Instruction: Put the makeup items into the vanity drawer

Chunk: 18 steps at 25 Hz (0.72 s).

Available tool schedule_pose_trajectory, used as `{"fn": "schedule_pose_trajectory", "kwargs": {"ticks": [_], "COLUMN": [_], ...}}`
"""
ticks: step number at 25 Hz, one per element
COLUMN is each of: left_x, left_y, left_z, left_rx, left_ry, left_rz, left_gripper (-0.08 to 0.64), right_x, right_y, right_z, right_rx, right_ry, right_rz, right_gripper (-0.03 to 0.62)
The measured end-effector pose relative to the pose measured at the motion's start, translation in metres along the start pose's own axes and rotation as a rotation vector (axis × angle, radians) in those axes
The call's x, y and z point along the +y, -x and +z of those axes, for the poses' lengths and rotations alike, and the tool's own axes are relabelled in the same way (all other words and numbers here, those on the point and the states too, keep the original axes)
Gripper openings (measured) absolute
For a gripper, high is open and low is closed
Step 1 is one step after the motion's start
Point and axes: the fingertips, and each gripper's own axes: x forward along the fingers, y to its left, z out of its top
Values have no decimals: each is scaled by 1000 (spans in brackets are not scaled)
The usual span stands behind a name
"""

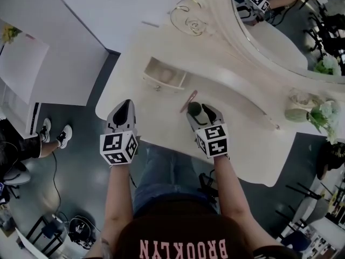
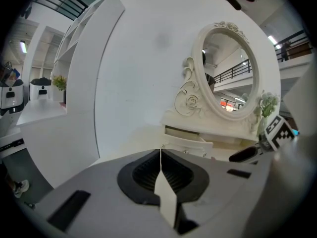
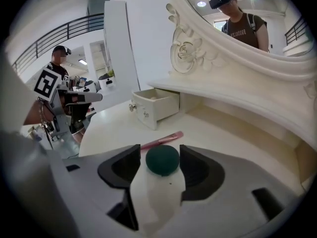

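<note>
Your right claw stands wide around the dark green sponge near the table's front edge, pads not pressing it. The pink brush lies just beyond. Your left claw is closed, empty. The drawer stands open

Head view: steep top-down over vanity; L & R gripper views: low, near tabletop, facing mirror; all share drawer
</note>
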Motion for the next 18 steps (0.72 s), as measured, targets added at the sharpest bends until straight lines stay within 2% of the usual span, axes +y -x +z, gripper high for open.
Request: {"fn": "schedule_pose_trajectory", "kwargs": {"ticks": [11,12,13,18], "left_x": [3,3,3,2], "left_y": [-6,-7,-8,-10], "left_z": [-4,-4,-4,-1], "left_rx": [17,18,18,13], "left_ry": [1,2,1,-2], "left_rz": [-3,-4,-5,-6], "left_gripper": [6,6,6,6], "right_x": [-6,-8,-10,-16], "right_y": [-15,-15,-15,-11], "right_z": [-13,-13,-14,-13], "right_rx": [79,85,93,108], "right_ry": [44,47,51,30], "right_rz": [-59,-72,-87,-91], "right_gripper": [201,180,38,32]}}
